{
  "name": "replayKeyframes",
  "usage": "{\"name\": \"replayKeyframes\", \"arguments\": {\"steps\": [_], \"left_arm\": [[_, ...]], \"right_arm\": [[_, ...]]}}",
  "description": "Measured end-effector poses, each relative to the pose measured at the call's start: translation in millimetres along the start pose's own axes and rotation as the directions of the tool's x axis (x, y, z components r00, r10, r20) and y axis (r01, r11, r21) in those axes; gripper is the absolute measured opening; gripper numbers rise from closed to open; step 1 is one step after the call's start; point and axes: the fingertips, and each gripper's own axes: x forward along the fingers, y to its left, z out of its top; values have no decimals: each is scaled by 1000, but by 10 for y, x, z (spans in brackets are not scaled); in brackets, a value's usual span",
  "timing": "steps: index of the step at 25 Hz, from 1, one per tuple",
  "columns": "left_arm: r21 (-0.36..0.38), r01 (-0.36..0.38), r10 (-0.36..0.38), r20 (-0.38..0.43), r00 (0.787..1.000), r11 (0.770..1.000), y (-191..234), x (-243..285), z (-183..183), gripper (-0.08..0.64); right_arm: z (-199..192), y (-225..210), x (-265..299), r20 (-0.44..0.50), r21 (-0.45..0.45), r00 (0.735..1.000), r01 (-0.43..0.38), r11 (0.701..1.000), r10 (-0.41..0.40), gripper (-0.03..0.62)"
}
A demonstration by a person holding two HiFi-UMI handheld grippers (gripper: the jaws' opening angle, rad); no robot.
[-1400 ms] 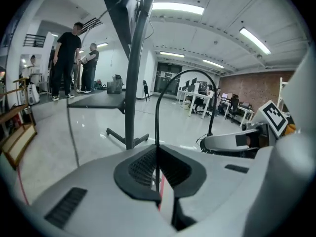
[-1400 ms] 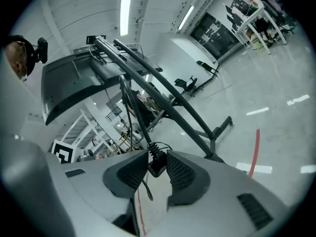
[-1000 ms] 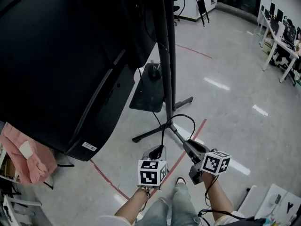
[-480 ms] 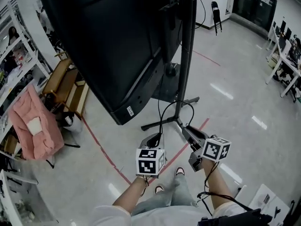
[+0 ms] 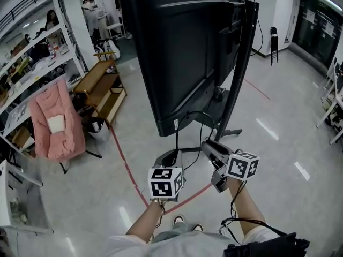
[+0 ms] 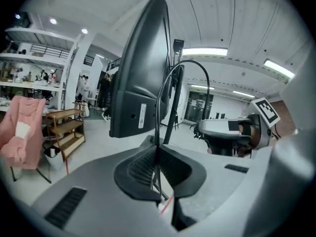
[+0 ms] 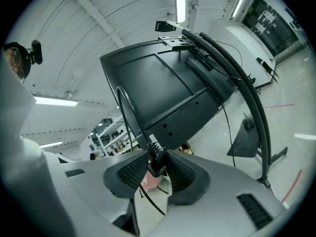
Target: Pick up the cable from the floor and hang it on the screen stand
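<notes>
Both grippers clamped on the cable, raised in front of the screen.
Left gripper fingers are pinched tight on the thin cable. From there it arcs up and over, through the air, to the right gripper, whose fingers sit wider apart, grasping the cable's plug. The screen is just beyond both sets of fingertips. The stand pole is past the right fingers, off to their right.

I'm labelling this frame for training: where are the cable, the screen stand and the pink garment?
cable (image 7: pixel 157 161): right gripper view, on its black plug.
screen stand (image 5: pixel 237 74): head view, midway up its slanted pole.
pink garment (image 5: pixel 56 119): head view, middle of the fabric.
</notes>
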Motion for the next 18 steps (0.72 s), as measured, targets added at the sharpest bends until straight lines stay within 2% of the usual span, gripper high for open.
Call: {"name": "replayKeyframes", "arguments": {"steps": [5,10,14,18], "left_arm": [[3,-85,84,61,995,996,141,-264,366,17],[23,-187,183,124,975,982,119,-493,690,17],[40,-244,232,194,953,969,198,-704,1153,17],[43,-265,246,256,935,963,241,-861,1588,17]], "right_arm": [[299,401,153,-7,-38,995,-98,994,98,127],[554,647,138,-15,-49,986,-168,985,167,127],[935,954,250,3,-116,980,-196,974,198,127],[1350,1222,338,55,-160,976,-198,967,209,127]]}}
